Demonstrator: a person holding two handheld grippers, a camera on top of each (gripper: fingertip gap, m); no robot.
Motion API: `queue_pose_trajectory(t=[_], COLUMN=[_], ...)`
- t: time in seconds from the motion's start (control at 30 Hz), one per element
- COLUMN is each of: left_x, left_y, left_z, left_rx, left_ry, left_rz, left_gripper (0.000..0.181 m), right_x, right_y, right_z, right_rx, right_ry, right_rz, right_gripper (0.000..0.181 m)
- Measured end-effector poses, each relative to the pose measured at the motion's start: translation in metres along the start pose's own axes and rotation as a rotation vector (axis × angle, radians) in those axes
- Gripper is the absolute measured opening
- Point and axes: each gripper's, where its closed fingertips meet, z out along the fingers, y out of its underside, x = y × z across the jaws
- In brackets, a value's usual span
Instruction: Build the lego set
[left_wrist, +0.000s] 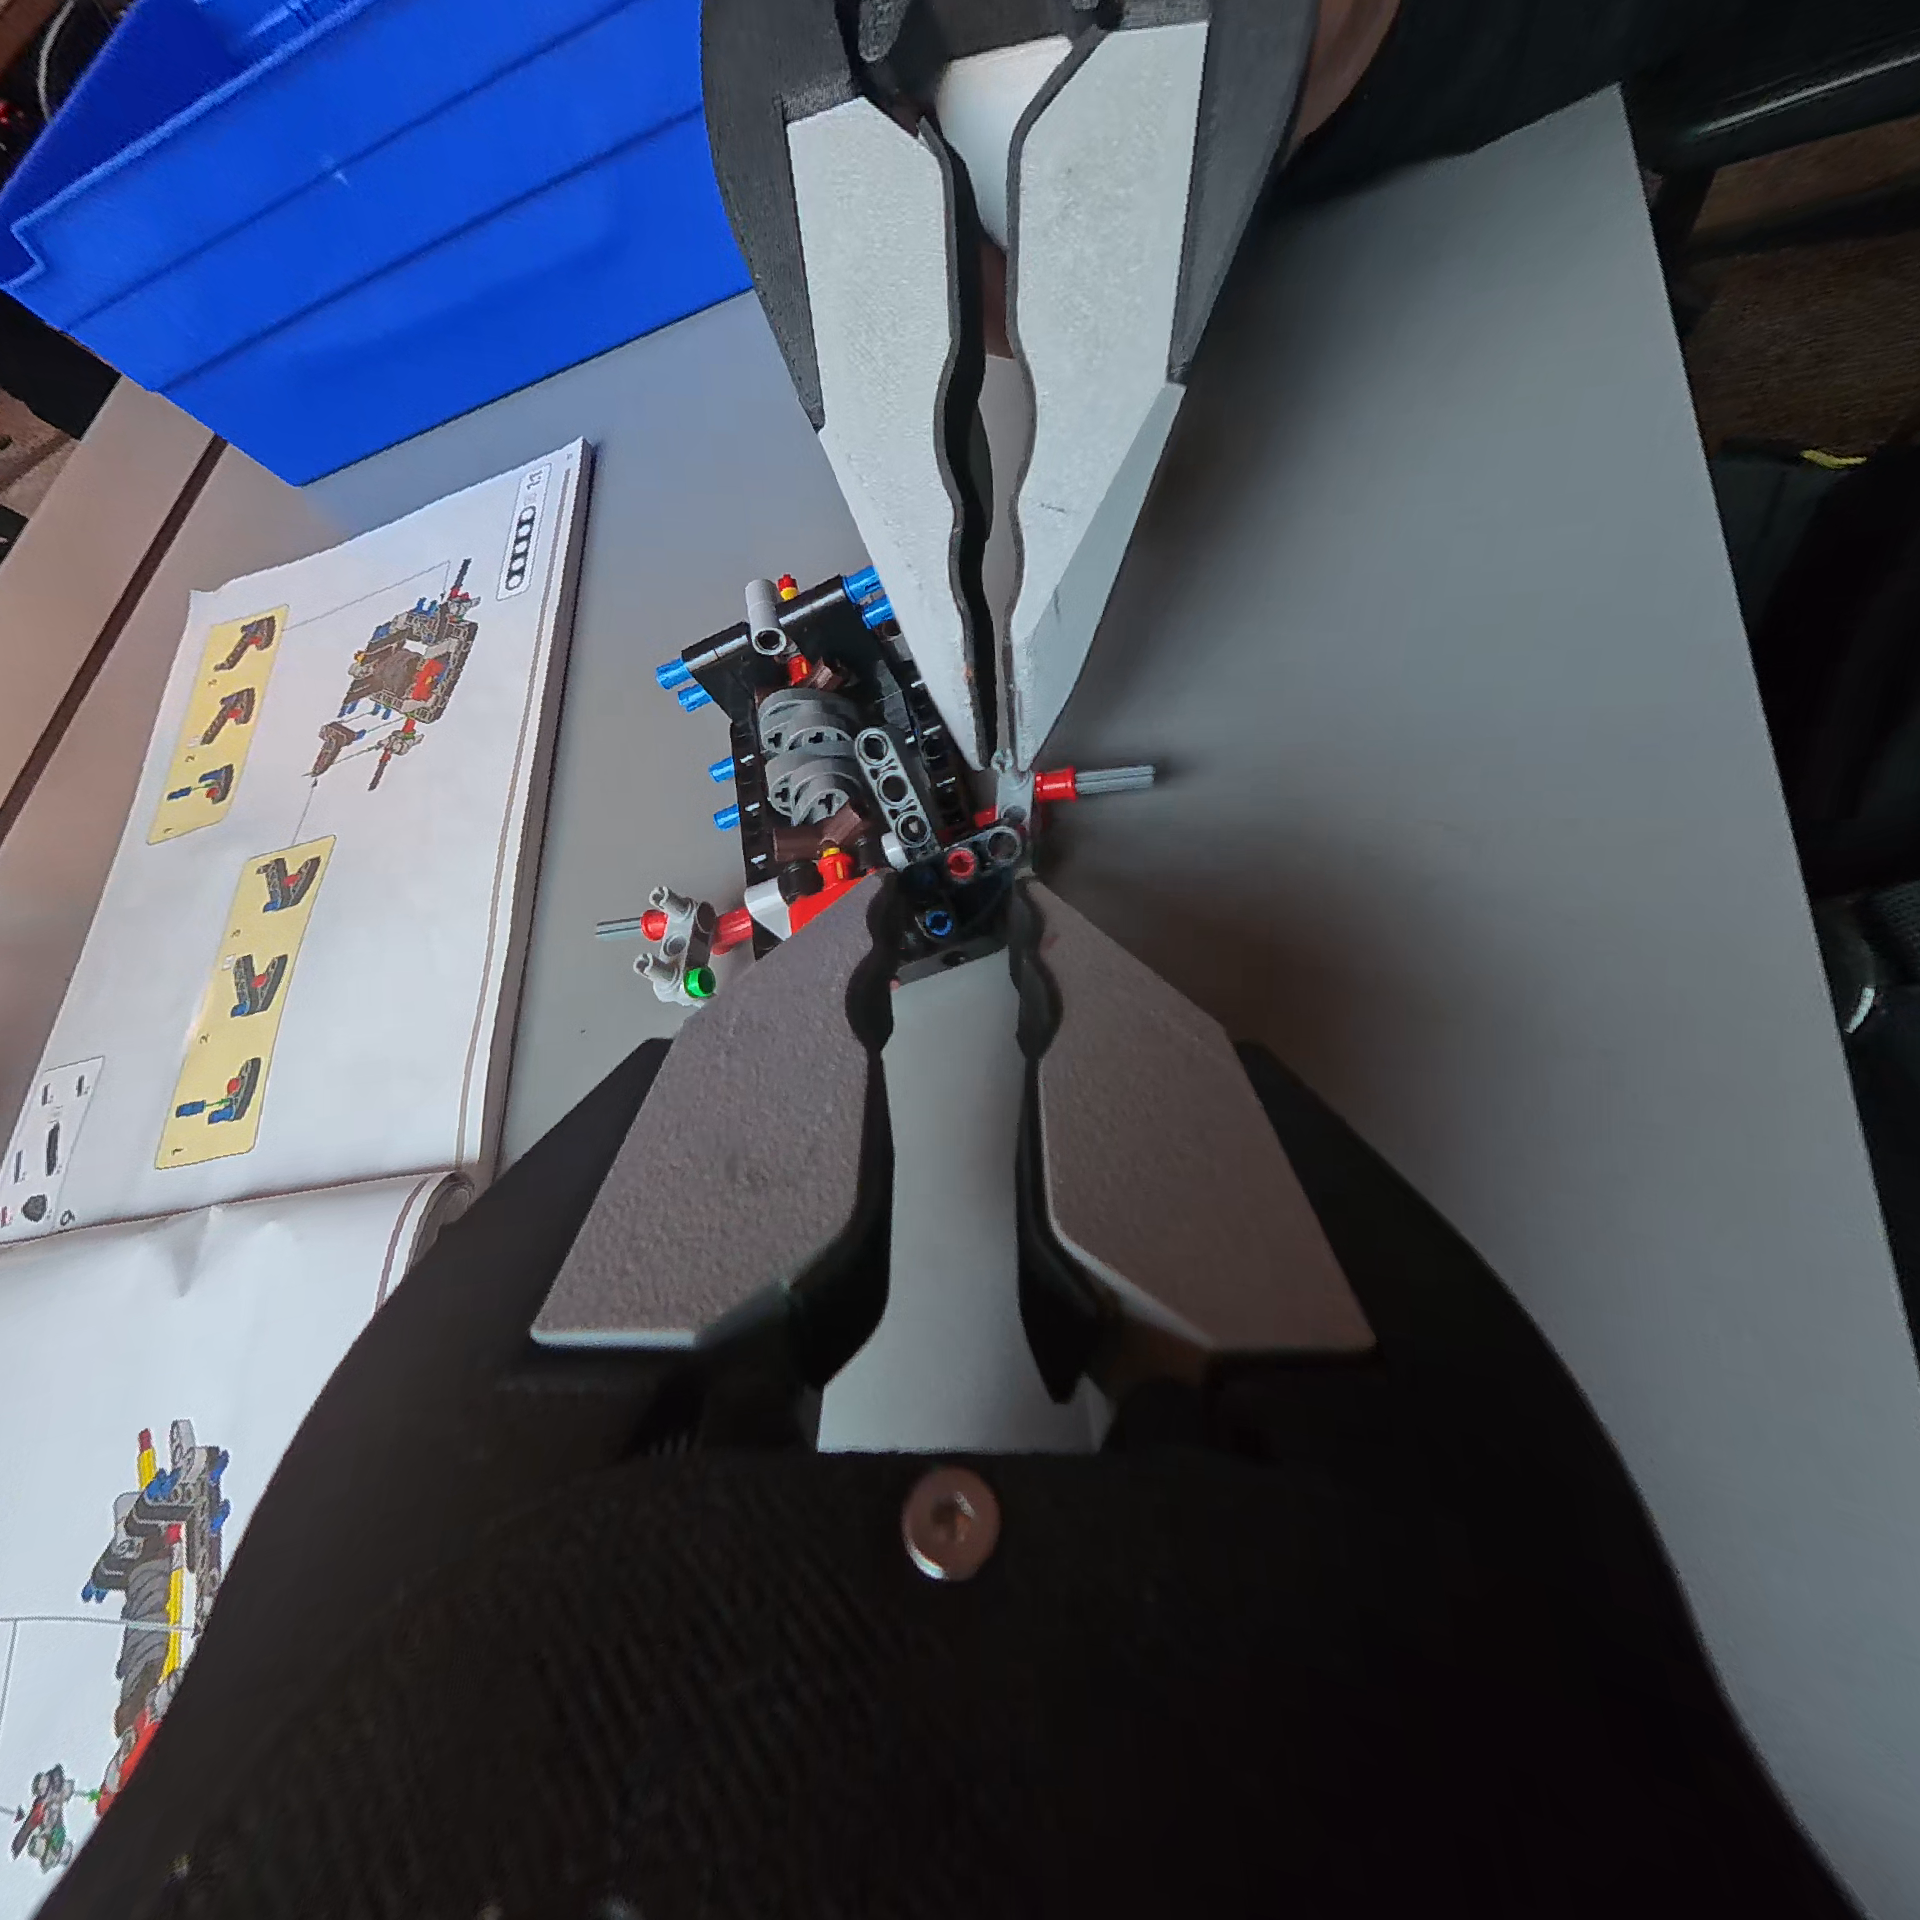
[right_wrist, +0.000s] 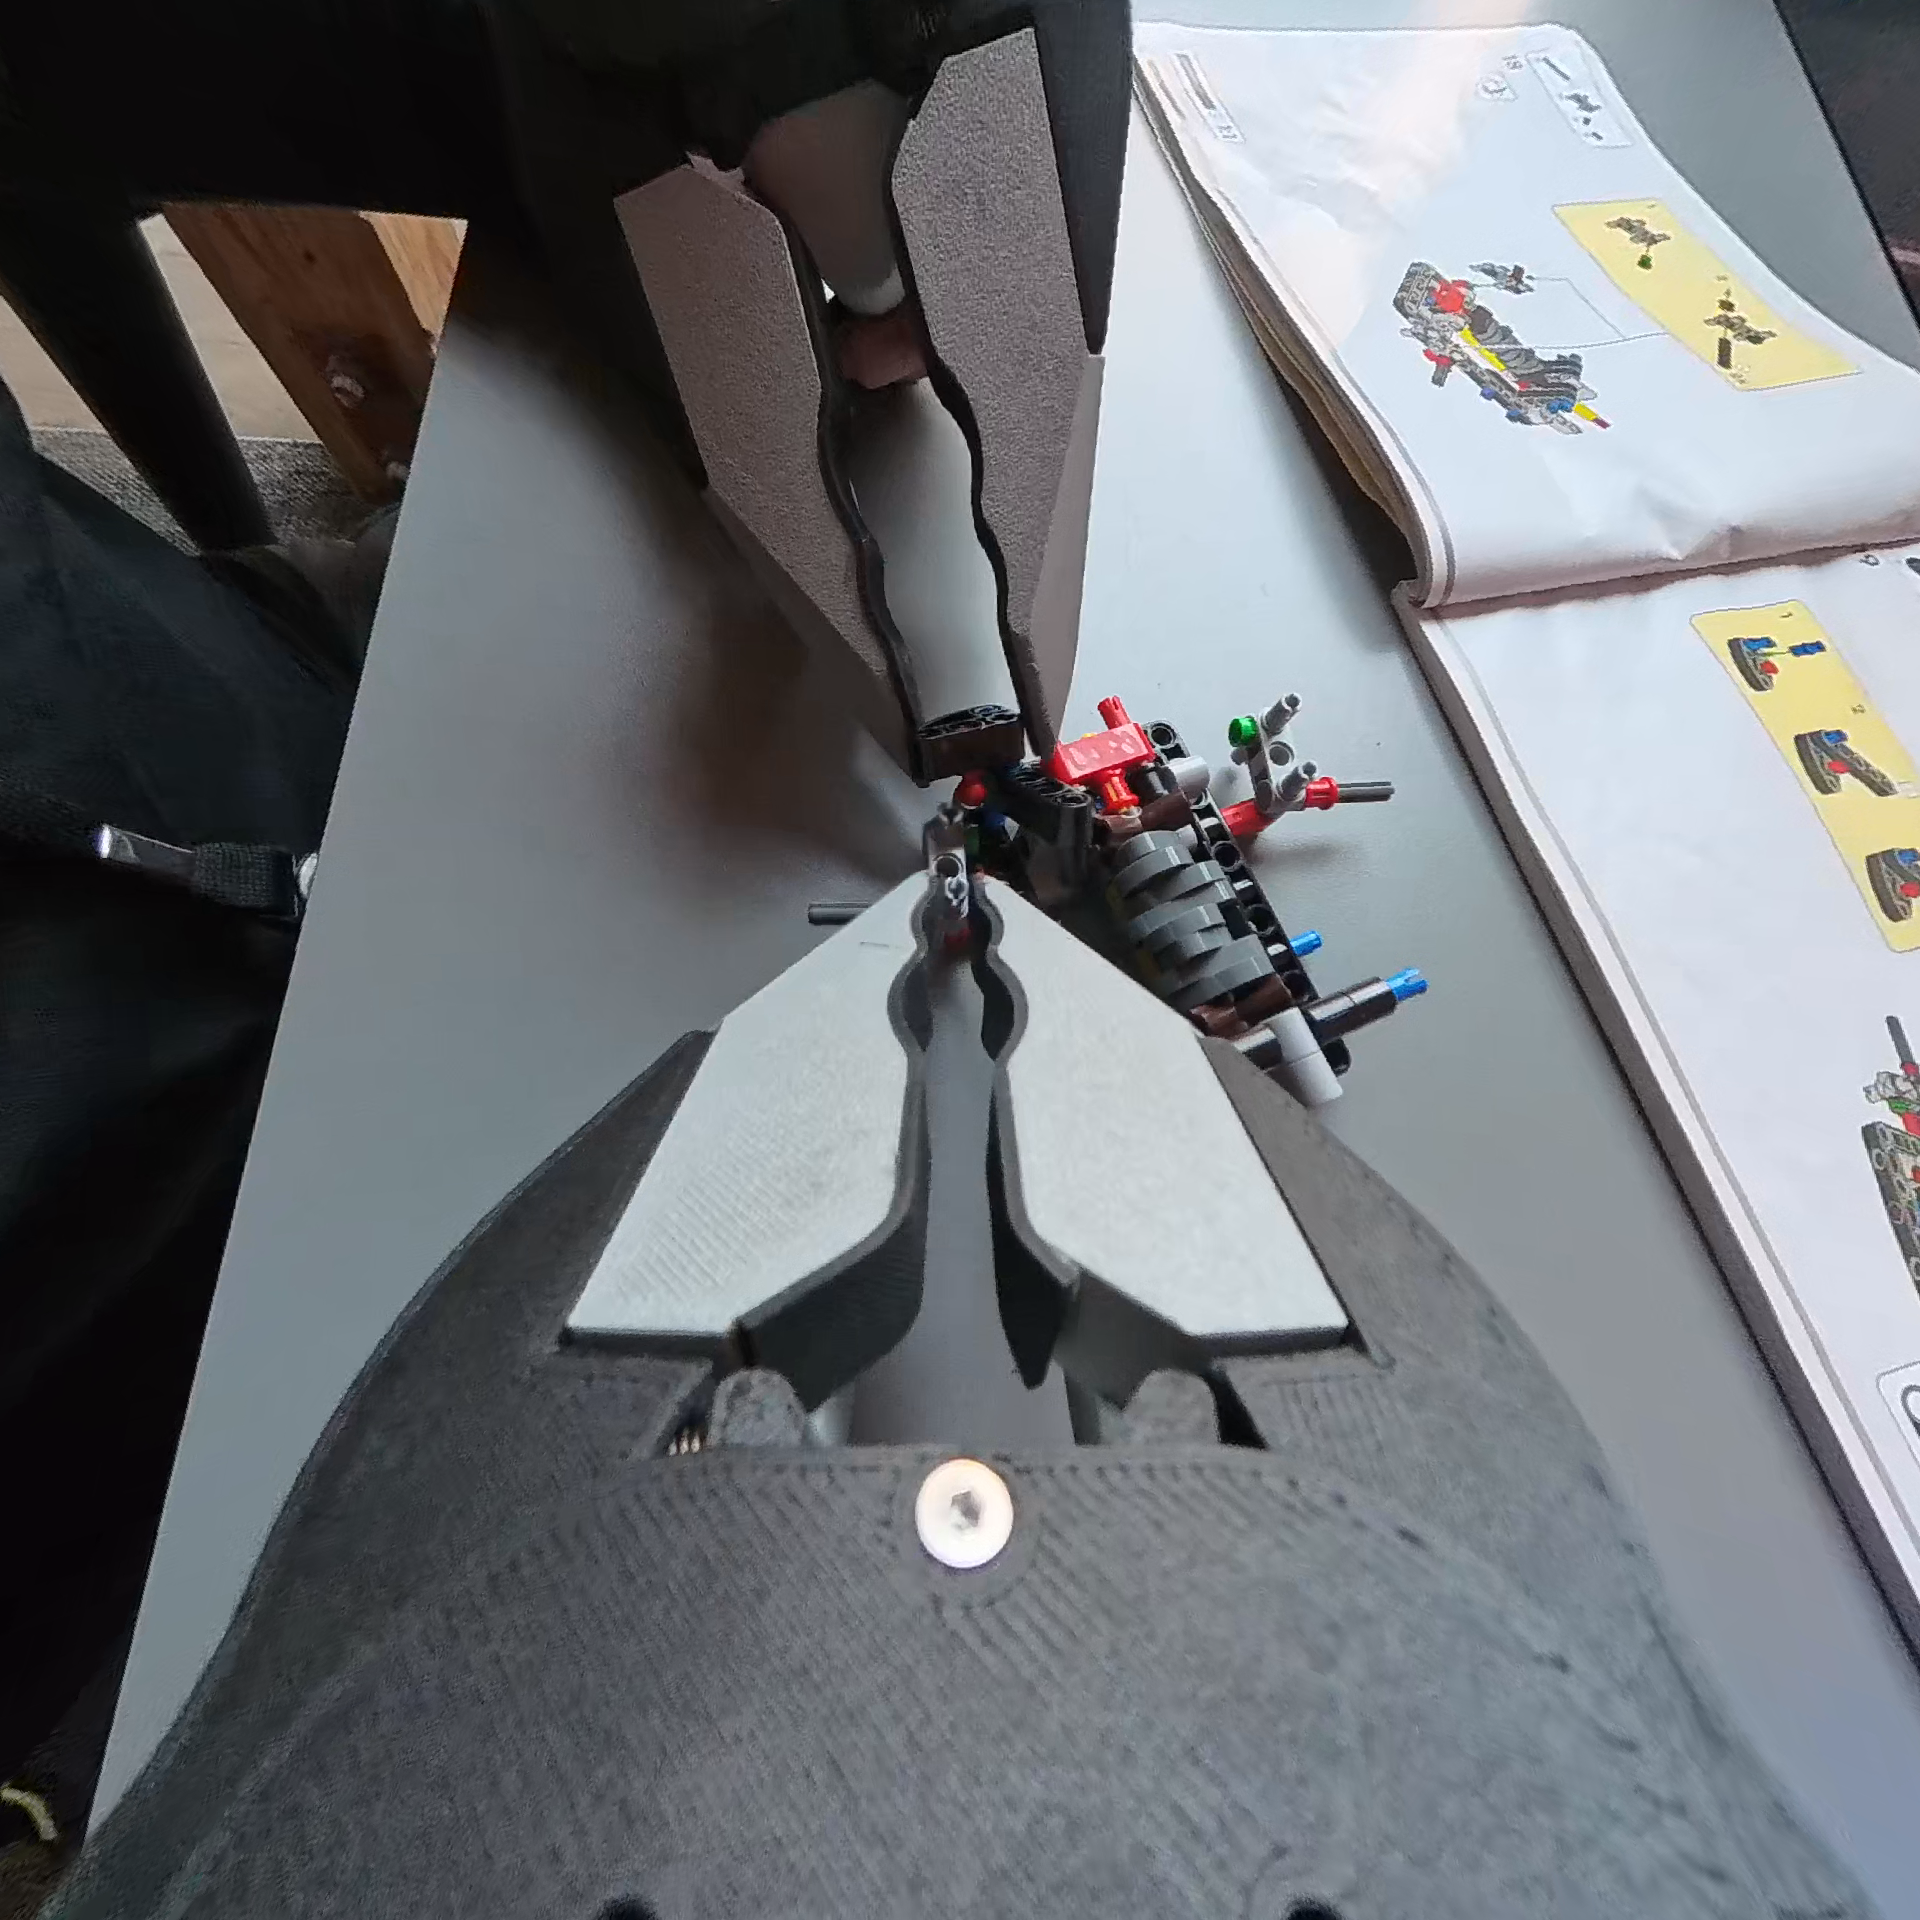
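Blue plastic bin (left_wrist: 343, 208) at the tabletop's (left_wrist: 1351, 623) far left corner in the left wrist view; its inside is out of sight, contents not visible.

Open instruction booklet (left_wrist: 332, 831) lies flat along the left edge of the tabletop, just beside the bin. Printed pages show step pictures in yellow panels and drawings of the model; writing left unread.

Lego assembly (left_wrist: 831, 769) sits mid-tabletop, just right of the booklet: black beam frame, grey gear-like discs in the middle, blue pins sticking out on the side, red parts at one end. A small grey-and-red axle cluster with a green pin (left_wrist: 700, 981) juts from its near end.

Left hand-held gripper (left_wrist: 956, 935): fingers narrowly apart, clamped on a black beam end of the assembly.

Right hand-held gripper (right_wrist: 951, 914): fingers nearly together, pinching a small grey connector (right_wrist: 951, 868) on a red-bushed axle (left_wrist: 1101, 779) at the assembly's corner. The two tips face each other, nearly touching.
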Motion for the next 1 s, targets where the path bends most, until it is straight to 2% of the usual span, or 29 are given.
queue_pose_trajectory(t=[0.33,1.0], left_x=[0.0026,0.0074], left_y=[-0.0034,-0.0017], left_z=[0.0,0.0024], left_rx=[0.004,0.005], left_ry=[0.016,0.051], left_rz=[-0.002,0.001], left_gripper=[0.016,0.016], right_x=[-0.0002,-0.0061], right_y=[0.001,0.0008], right_z=[0.004,0.0057], right_rx=[-0.056,-0.14], right_ry=[0.046,0.001], right_rz=[-0.114,-0.211], right_gripper=[0.0,0.0])
